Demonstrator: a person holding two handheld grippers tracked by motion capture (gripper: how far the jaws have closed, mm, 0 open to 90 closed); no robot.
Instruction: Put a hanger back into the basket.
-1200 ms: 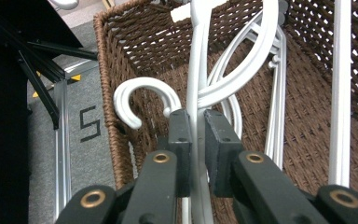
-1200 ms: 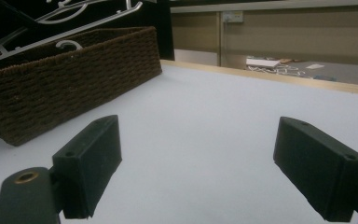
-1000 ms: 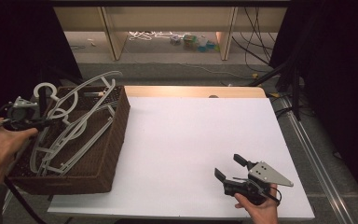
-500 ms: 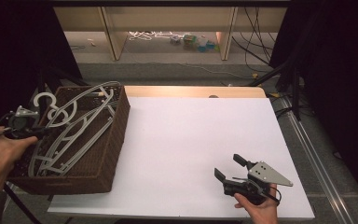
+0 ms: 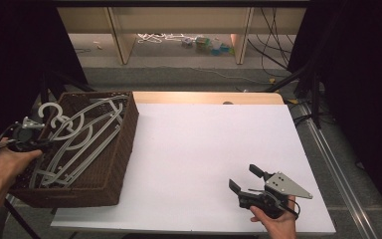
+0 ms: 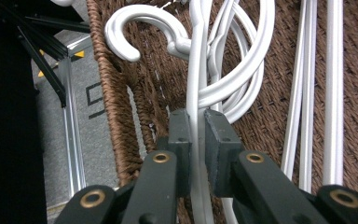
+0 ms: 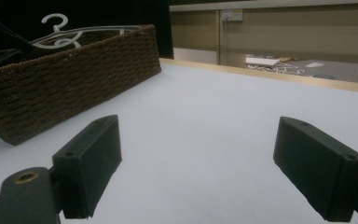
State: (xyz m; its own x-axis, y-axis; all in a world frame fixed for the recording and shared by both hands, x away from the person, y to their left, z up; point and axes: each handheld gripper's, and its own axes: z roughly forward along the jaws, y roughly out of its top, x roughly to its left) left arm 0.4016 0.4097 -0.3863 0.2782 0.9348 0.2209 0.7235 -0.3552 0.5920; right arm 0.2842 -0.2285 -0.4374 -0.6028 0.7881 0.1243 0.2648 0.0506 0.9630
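Several white plastic hangers [image 5: 82, 137] lie in a brown wicker basket [image 5: 124, 149] at the table's left. My left gripper [image 5: 34, 144] reaches in over the basket's left rim and is shut on the thin bar of one white hanger [image 6: 193, 70]. In the left gripper view both pads [image 6: 180, 128] press that bar, and hooks curl just beyond them. My right gripper [image 5: 244, 178] rests near the table's front right, held by a hand. Its jaws stand wide open with nothing between them [image 7: 200, 154]. It faces the basket [image 7: 74, 79] across the white table.
The white table top [image 5: 204, 144] stretches between the basket and the right gripper. A wooden strip [image 5: 204, 97] runs along its far edge. Beyond it stand shelves [image 5: 179, 30] with cables on the floor. Metal frame legs [image 6: 70, 116] show outside the basket's left wall.
The hangers held by the left gripper have sunk from above the rim down into the basket, and the left hand has dropped slightly. The right gripper has not moved.
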